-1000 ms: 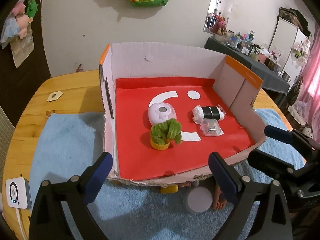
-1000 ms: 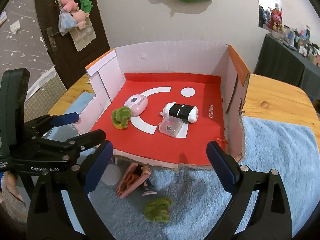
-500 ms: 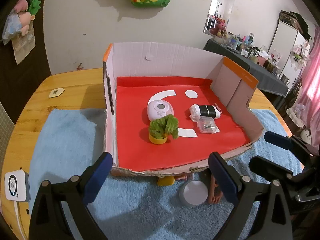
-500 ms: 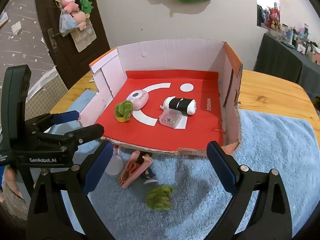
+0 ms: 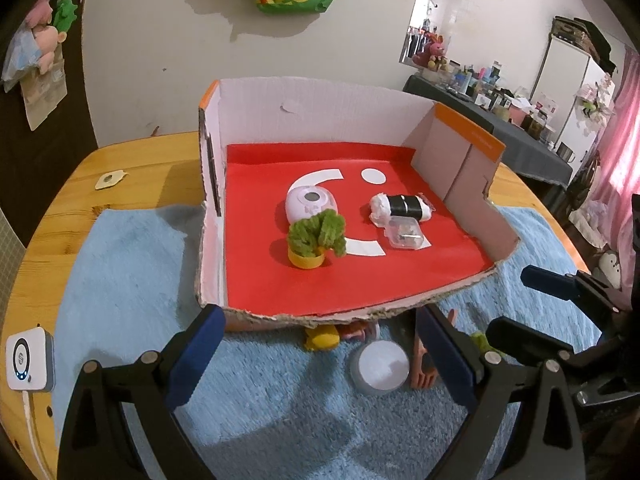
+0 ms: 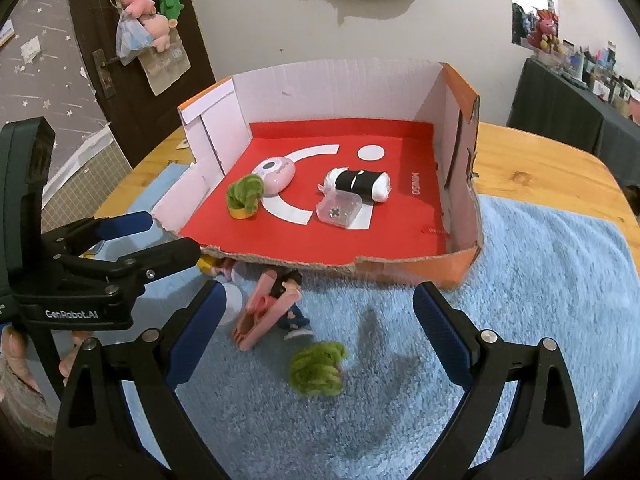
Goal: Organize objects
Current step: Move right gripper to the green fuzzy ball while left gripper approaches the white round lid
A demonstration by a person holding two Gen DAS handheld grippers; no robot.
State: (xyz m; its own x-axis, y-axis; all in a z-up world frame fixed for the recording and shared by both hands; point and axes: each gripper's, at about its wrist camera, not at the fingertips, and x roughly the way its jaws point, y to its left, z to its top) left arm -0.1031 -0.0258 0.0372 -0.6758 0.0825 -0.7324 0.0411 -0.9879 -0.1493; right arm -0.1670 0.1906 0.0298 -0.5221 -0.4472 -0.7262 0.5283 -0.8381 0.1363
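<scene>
Several toys (image 5: 320, 336) lie half hidden beneath the box's (image 5: 360, 314) torn front edge.

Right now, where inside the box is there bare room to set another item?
Bare red floor runs along the torn front edge and near the back wall. The middle is crowded: green plant, pink case, black-and-white roll, clear box.

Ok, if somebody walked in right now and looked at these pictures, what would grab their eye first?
Probably the cardboard box with its bright red floor, sitting on a blue towel on the wooden table. Inside it stand a fuzzy green plant in a yellow pot, a pink gadget and a black-and-white roll. On the towel in front lie another green plant and a pink clip, between the open right gripper fingers.
</scene>
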